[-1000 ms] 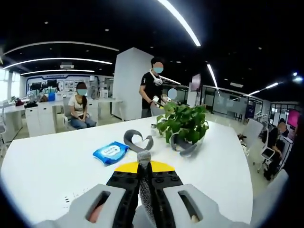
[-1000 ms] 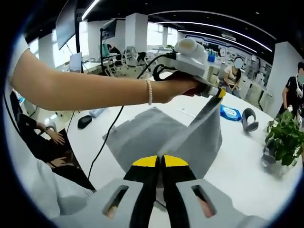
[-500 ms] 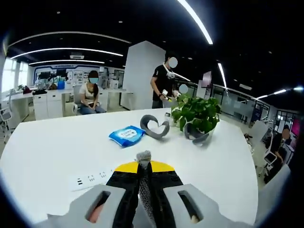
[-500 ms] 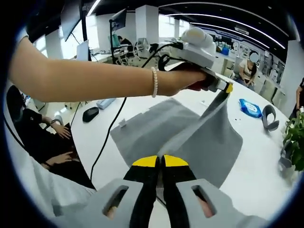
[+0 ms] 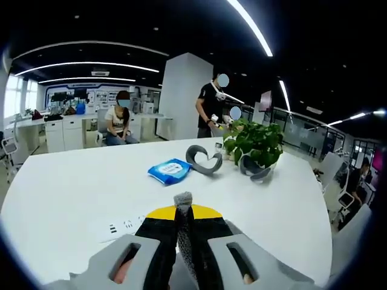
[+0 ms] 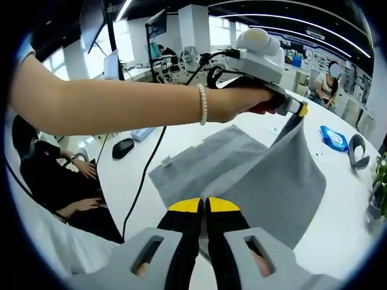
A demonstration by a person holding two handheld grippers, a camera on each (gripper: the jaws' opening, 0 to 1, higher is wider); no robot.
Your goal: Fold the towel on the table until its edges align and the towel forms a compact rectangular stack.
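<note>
Right gripper view shows one grey towel (image 6: 242, 175), soft and matte, partly lifted off the white table (image 6: 338, 235). The right gripper (image 6: 203, 208) pinches its near edge, yellow-tipped jaws closed on the cloth. The left gripper (image 6: 297, 112), held in a hand (image 6: 242, 103) with a bead bracelet, clamps a far corner and pulls it up into a peak. Beyond the towel lie one blue wipes packet (image 5: 172, 170), two curved grey headbands (image 5: 203, 162) and one leafy potted plant (image 5: 257, 142). Beside the towel's other edge sits one black mouse (image 6: 123, 147).
</note>
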